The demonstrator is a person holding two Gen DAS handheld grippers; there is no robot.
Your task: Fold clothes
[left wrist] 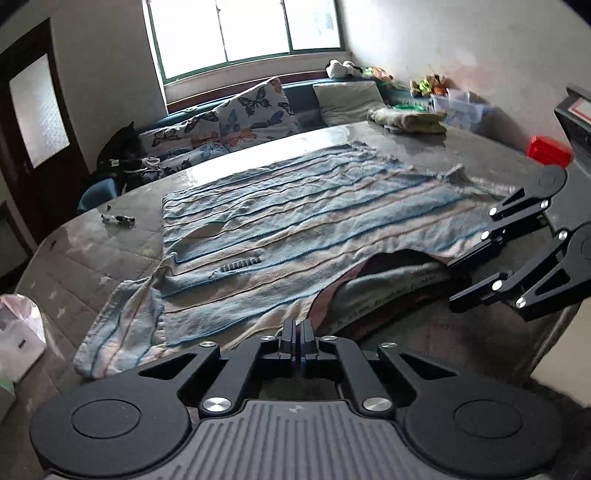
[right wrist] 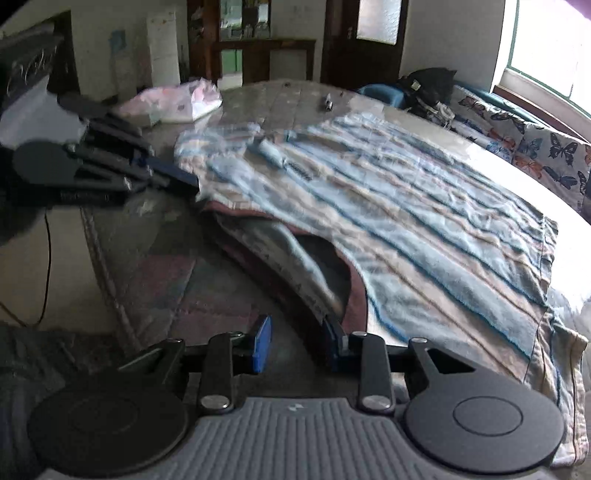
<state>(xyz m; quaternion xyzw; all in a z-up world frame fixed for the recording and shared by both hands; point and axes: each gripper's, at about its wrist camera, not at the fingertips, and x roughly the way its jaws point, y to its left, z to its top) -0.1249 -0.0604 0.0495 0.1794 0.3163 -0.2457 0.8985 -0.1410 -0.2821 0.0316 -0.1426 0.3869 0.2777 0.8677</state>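
1. Striped garment (left wrist: 303, 229), pale blue and cream, lies spread flat on the table (left wrist: 92, 251), its near collar gaping open.
2. Left gripper (left wrist: 297, 332): jaws closed together at the garment's near edge.
3. Right gripper (right wrist: 297, 343): jaws partly open, the collar edge by its right pad; a grip cannot be told.

We are in a lived-in home room: ahead of the left gripper (left wrist: 297, 334) runs a butterfly-print cushioned bench (left wrist: 221, 125) under a green-framed window (left wrist: 243, 33), soft toys (left wrist: 341, 68) beyond it, and (ahead of the right gripper (right wrist: 297, 345)) a dark wooden door (right wrist: 364, 40) and white fridge (right wrist: 162, 48).
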